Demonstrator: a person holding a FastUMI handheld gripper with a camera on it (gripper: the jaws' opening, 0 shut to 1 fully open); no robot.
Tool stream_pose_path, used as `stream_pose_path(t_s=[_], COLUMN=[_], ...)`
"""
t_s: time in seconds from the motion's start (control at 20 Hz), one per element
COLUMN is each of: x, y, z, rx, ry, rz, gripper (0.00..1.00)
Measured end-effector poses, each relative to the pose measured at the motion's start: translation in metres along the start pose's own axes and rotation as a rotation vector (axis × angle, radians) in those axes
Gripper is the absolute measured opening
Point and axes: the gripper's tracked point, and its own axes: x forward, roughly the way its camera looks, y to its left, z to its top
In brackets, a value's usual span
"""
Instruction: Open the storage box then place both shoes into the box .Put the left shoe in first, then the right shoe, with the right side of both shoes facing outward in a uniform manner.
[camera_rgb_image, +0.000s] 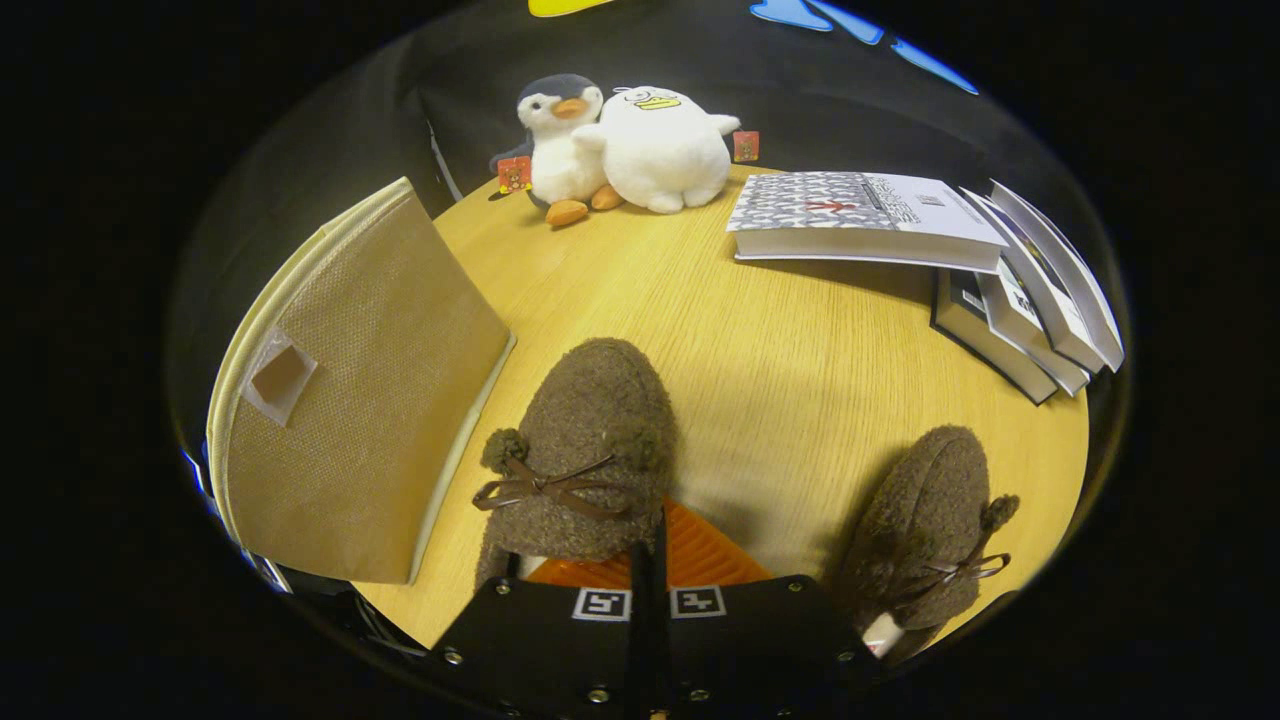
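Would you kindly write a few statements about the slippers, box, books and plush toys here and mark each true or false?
1. The gripper has its fingers closed on the edge of the nearer fuzzy brown slipper. True.
2. The second fuzzy brown slipper sits inside the beige fabric storage box. False: it lies on the round wooden table.
3. Two plush toys stand at the table's far edge. True.
4. The books are stacked on the box. False: they lie on the table, across from it.
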Motion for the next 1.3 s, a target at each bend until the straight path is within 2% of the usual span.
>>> stream_pose_path(t_s=[0.15,0.4,0.6,0.8,0.95,1.1,1.3], x=[-0.015,-0.086,-0.145,-0.176,-0.168,-0.133,-0.080], y=[0.007,0.031,0.069,0.126,0.170,0.208,0.231], z=[0.006,0.045,0.099,0.146,0.161,0.153,0.133], rx=[0.032,0.089,0.046,-0.034,-0.091,-0.129,-0.182], ry=[0.024,-0.020,-0.102,-0.152,-0.147,-0.098,-0.016], rz=[0.015,0.076,0.139,0.206,0.237,0.243,0.199], gripper=[0.00,0.00,0.00,0.00,0.00,0.00,0.00])
